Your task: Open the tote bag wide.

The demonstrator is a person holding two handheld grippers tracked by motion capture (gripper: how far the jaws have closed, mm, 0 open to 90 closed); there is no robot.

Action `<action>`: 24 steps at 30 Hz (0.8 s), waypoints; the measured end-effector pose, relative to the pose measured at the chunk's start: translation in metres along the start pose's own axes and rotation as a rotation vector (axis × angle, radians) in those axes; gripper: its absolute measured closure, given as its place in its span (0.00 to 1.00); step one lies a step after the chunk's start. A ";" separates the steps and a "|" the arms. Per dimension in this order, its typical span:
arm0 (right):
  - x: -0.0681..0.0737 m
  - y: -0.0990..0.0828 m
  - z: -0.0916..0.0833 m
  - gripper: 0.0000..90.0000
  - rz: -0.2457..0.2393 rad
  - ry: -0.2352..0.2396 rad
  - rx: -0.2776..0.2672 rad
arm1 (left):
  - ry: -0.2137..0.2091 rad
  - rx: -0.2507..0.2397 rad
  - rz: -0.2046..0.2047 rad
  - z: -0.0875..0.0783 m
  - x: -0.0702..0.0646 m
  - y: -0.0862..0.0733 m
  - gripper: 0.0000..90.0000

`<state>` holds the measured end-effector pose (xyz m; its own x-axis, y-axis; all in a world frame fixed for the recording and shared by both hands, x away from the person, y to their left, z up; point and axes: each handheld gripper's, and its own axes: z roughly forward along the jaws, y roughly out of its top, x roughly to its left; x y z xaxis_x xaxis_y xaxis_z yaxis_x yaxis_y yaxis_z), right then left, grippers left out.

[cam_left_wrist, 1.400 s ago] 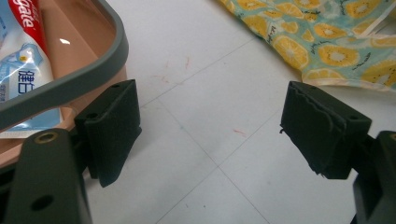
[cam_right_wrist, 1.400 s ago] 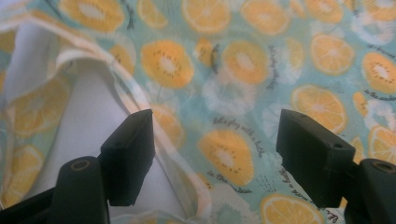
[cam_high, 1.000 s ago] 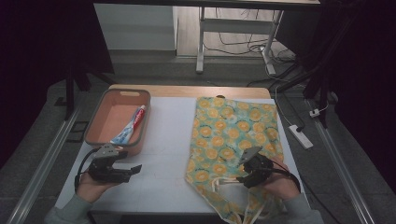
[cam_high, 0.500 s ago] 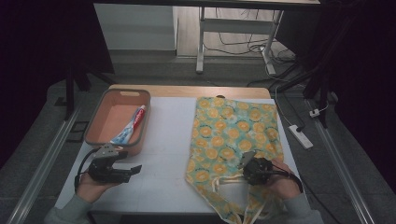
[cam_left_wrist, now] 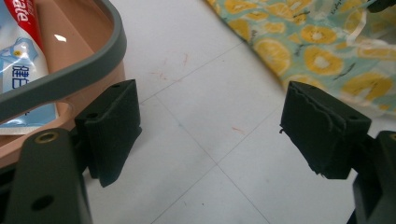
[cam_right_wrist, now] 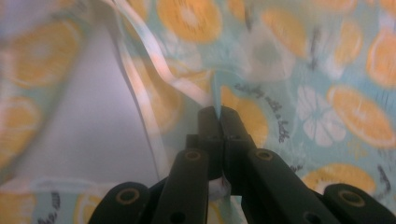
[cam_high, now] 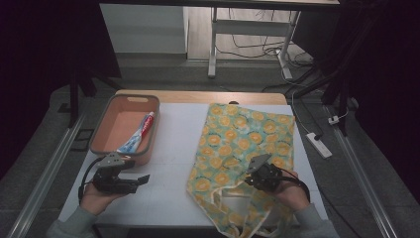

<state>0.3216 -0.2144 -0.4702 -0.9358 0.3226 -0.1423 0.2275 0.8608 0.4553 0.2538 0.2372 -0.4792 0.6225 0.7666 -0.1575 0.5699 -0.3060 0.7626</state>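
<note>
Cloth bag [cam_high: 242, 148]: turquoise fabric, orange-slice print with white flowers and small dark script, pale cream trim along edges. Lies flat on right half of white worktop [cam_high: 173, 148], long axis running away from person, far end square, near end narrowing. Near end open and rumpled, pale trim curling around opening. Thin fold of fabric by trim stands pinched up [cam_right_wrist: 216, 100].

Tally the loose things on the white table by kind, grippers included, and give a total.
Orange-print drawstring bag: 1, its mouth edge pinched in the right gripper
Pink bin with grey rim: 1
Toothpaste tube: 1, lying in the bin
Handheld grippers: 2, counting the left gripper, open over the bare table
Total: 5
</note>
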 end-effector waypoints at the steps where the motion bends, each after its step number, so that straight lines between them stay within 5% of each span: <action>1: 0.001 0.005 -0.001 1.00 0.002 0.015 -0.025 | 0.000 -0.001 -0.002 0.000 0.000 0.000 0.23; 5: 0.000 0.027 -0.001 1.00 0.015 0.054 -0.109 | -0.003 -0.004 -0.003 -0.001 0.001 0.000 0.23; 11: -0.013 0.049 0.002 1.00 0.060 0.043 -0.192 | -0.007 -0.010 0.002 -0.002 0.000 0.000 0.23; 19: -0.048 0.047 -0.010 1.00 0.228 -0.019 -0.359 | -0.010 -0.020 0.018 -0.003 -0.003 0.000 0.23; 23: -0.067 0.036 -0.008 1.00 0.311 -0.049 -0.371 | -0.017 -0.024 0.041 -0.003 -0.008 0.002 0.24; 24: -0.079 0.028 -0.003 1.00 0.377 -0.040 -0.380 | -0.023 -0.027 0.049 -0.003 -0.010 0.003 0.24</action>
<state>0.4006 -0.2171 -0.4439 -0.7955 0.6027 0.0627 0.4253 0.4815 0.7663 0.2475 0.2308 -0.4736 0.6614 0.7380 -0.1338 0.5238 -0.3269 0.7866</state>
